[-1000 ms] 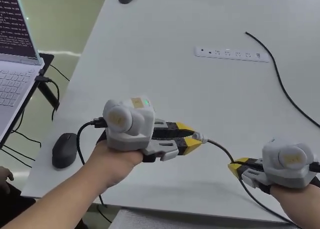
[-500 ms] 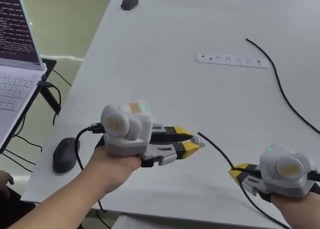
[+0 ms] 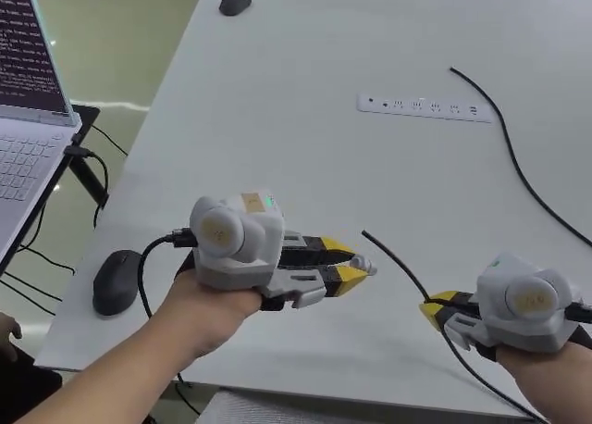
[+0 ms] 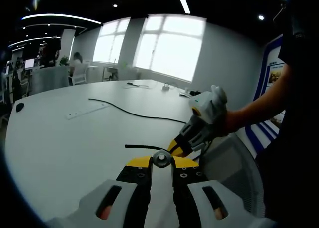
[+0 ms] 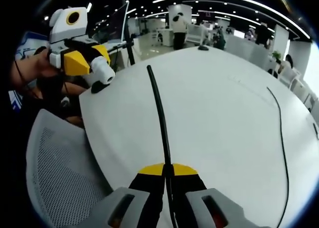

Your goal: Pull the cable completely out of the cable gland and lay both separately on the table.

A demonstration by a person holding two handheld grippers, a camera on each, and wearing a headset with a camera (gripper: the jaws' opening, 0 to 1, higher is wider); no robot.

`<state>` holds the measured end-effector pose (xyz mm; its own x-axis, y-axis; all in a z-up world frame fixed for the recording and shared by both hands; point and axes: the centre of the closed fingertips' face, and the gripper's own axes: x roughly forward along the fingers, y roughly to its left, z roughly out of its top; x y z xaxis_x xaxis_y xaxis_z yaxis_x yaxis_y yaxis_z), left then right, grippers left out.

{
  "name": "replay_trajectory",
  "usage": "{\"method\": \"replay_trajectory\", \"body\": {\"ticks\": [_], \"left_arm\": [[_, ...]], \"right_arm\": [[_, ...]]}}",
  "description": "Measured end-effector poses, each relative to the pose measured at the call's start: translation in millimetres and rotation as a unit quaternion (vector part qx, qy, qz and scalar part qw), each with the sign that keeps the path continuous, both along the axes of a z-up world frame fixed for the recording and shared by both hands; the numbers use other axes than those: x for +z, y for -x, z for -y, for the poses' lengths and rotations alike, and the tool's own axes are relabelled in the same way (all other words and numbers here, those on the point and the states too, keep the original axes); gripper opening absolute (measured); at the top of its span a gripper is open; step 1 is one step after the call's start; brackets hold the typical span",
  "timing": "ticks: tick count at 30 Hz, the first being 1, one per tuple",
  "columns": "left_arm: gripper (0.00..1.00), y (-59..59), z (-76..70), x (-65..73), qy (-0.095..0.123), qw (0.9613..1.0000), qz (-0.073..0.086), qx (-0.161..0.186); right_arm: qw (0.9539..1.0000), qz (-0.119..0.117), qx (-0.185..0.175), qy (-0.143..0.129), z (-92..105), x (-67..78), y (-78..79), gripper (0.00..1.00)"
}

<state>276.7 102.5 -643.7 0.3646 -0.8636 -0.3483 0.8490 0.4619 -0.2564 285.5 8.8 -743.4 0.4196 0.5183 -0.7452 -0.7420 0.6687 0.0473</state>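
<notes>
My left gripper (image 3: pixel 356 267) is shut on the small grey cable gland (image 3: pixel 361 266), held just above the white table (image 3: pixel 277 118); the gland (image 4: pixel 162 159) sits between its yellow-tipped jaws, and it shows from the front as gland (image 5: pixel 102 71). My right gripper (image 3: pixel 433 310) is shut on the thin black cable (image 3: pixel 393 262), whose free end points up and left, clear of the gland. The cable (image 5: pixel 158 113) rises straight from the right gripper (image 5: pixel 167 171). The right gripper (image 4: pixel 175 147) faces the left gripper (image 4: pixel 160 162).
A white power strip (image 3: pixel 424 106) lies mid-table with another black cable (image 3: pixel 518 165) running past it to the right. One mouse (image 3: pixel 117 280) sits near the front left edge, another mouse (image 3: pixel 235 3) at the far edge. A laptop (image 3: pixel 28 118) stands off the table's left.
The cable end has come out of the gland. A gap now separates the cable tip from the gland as the two grippers have drawn apart.
</notes>
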Motion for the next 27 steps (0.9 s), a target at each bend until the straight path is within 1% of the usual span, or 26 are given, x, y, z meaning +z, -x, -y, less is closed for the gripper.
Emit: {"method": "replay_trajectory", "body": {"ticks": [2,5,9,10,12,13,14,15,16,21,24,27], "left_arm": [[0.15,0.1,2.0,-2.1,0.002,1.0,-0.001,0.002],[0.15,1.8,6.5,-5.2,0.003,1.0,-0.002,0.001],[0.15,2.6,10.0,-9.5,0.004,1.0,-0.006,-0.003],[0.15,2.8,10.4,-10.4,0.003,1.0,-0.004,-0.004],[0.15,1.7,10.0,-13.5,0.002,1.0,-0.004,-0.003],[0.15,1.0,9.3,-14.9,0.002,1.0,-0.004,-0.002],[0.15,0.2,8.7,-15.8,0.003,1.0,-0.005,0.0],[0.15,-0.7,8.0,-17.2,0.006,0.9999,-0.008,0.003],[0.15,-1.4,7.6,-19.2,0.008,0.9998,-0.014,0.006],[0.15,-0.4,7.3,-23.8,0.008,0.9998,-0.017,0.007],[0.15,-0.4,5.8,-27.4,0.003,0.9998,-0.017,0.008],[0.15,1.3,3.5,-32.0,0.004,0.9996,-0.025,0.011]], "right_arm": [[1.0,0.007,0.002,0.0,-0.9,6.7,-3.8,0.0],[0.9998,0.015,0.006,0.011,0.3,13.1,-9.8,0.0],[0.9997,0.017,0.002,0.019,4.1,15.9,-18.2,0.0],[0.9996,0.016,0.002,0.021,4.4,16.6,-19.4,0.0],[0.9996,0.017,0.003,0.022,4.4,20.1,-22.3,0.0],[0.9994,0.026,0.008,0.019,3.1,24.8,-25.8,0.0],[0.9994,0.028,0.009,0.019,2.8,26.5,-27.7,0.0],[0.9994,0.029,0.01,0.019,2.4,27.8,-31.2,0.0],[0.9993,0.03,0.011,0.02,2.1,28.6,-33.5,0.0],[0.9992,0.034,0.012,0.02,-0.3,31.7,-46.2,0.0],[0.9989,0.038,0.018,0.02,-5.9,36.4,-51.0,0.0],[0.9988,0.039,0.022,0.02,-10.1,38.7,-55.2,0.0]]}}
